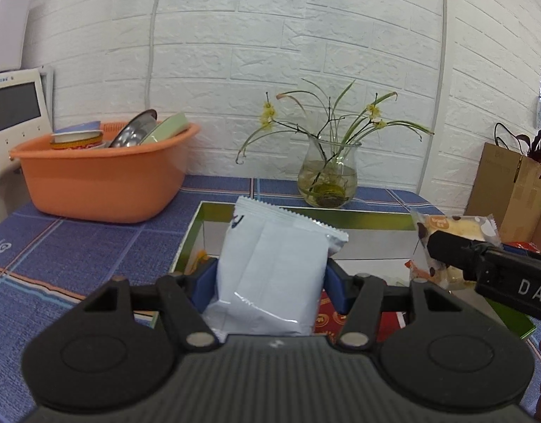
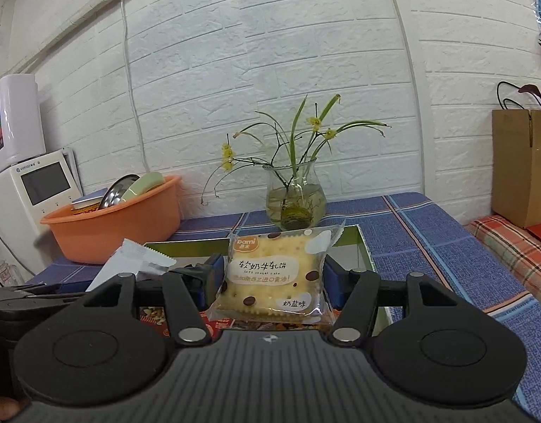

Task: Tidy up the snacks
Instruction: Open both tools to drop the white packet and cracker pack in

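Blue-tiled counter; left tongs [image 1: 270, 275] clamp white packet [image 1: 270, 268]; right tongs [image 2: 270, 282] clamp cracker packet [image 2: 274, 275].

left gripper [image 1: 270, 275] | black ribbed body | blue pads | silver rivets

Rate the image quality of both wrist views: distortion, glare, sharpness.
Left wrist view: strong fisheye bending of the brick wall; a small glare streak low on the white packet in the left claw; focus sharp. Right wrist view: same bending; the cracker packet print is readable; dark corner vignetting.
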`<act>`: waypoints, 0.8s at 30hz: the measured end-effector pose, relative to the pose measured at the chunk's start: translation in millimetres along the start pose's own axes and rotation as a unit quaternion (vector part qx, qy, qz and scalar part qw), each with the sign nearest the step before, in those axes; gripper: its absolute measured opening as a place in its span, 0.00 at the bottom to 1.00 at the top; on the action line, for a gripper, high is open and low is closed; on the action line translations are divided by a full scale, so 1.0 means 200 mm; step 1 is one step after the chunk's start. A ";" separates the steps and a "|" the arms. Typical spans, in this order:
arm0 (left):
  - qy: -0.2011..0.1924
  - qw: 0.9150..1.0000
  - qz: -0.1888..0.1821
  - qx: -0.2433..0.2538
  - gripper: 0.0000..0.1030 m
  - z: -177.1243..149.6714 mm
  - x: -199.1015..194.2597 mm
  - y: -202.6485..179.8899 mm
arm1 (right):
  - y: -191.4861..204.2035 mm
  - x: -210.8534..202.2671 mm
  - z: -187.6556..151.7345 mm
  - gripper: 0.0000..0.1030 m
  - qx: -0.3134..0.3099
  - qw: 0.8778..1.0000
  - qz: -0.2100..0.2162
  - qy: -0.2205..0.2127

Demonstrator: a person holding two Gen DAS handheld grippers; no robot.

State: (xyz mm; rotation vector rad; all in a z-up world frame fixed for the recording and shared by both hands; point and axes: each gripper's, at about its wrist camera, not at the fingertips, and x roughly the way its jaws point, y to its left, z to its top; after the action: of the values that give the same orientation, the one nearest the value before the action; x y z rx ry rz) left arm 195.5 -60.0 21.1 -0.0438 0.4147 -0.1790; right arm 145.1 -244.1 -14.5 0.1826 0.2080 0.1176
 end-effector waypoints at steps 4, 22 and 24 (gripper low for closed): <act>-0.024 0.999 0.010 0.025 0.73 0.00 -0.04 -0.04 | -0.04 0.00 -0.01 1.00 0.038 0.999 0.027 -0.014; -0.028 0.997 0.027 0.064 0.82 0.04 -0.13 -0.05 | -0.03 -0.08 0.09 1.00 0.046 0.998 0.041 -0.002; -0.024 0.997 0.026 0.072 0.86 0.03 -0.20 -0.05 | -0.01 -0.15 0.12 1.00 0.034 0.998 0.046 0.011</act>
State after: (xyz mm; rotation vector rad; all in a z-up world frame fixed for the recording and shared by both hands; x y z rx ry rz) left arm 160.7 -62.0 42.3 0.1046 0.3532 -0.1557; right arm 121.3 -253.4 15.1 0.2597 0.2250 0.2046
